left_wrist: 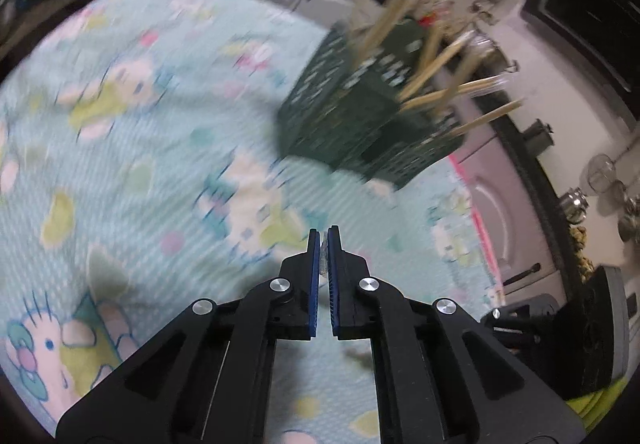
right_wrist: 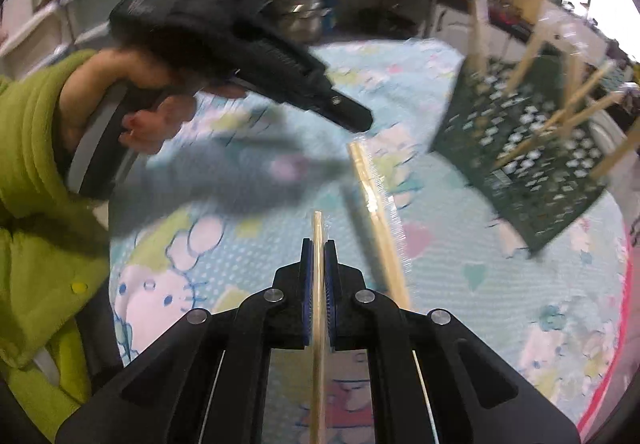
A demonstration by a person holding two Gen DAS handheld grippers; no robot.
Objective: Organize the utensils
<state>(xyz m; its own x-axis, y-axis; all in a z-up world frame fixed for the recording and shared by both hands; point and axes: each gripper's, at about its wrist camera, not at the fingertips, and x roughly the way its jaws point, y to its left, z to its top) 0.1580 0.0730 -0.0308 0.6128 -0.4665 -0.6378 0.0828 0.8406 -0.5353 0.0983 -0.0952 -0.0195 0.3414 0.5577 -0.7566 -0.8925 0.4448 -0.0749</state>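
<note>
Left wrist view: left gripper (left_wrist: 324,234) hovers above the cartoon-print cloth (left_wrist: 132,132), jaws nearly together, only a thin slit between the blue pads (left_wrist: 314,284). Something small and pale sits in that slit near the tips, too blurred to name, so cannot tell if it is pinching anything. Green perforated basket (left_wrist: 352,116) sits ahead and right on the cloth, wooden chopsticks (left_wrist: 440,84) sticking out of it at mixed angles. Heavy motion blur.

Right wrist view: right gripper (right_wrist: 319,244) is clamped on a single wooden chopstick (right_wrist: 318,324), which runs lengthwise between the pads and pokes out past the tips. Wrapped chopstick pair (right_wrist: 376,220) lies flat on the cloth just right of the tips, in a clear sleeve. Same basket (right_wrist: 520,164) is upper right, tilted in the fisheye, sticks (right_wrist: 568,112) fanning out of it. Left gripper (right_wrist: 280,64) crosses the upper left, held by a bare hand (right_wrist: 132,96) with a lime-green sleeve (right_wrist: 36,184); its tip points toward the far end of the wrapped pair. Shelves and clutter behind, blurred.
</note>
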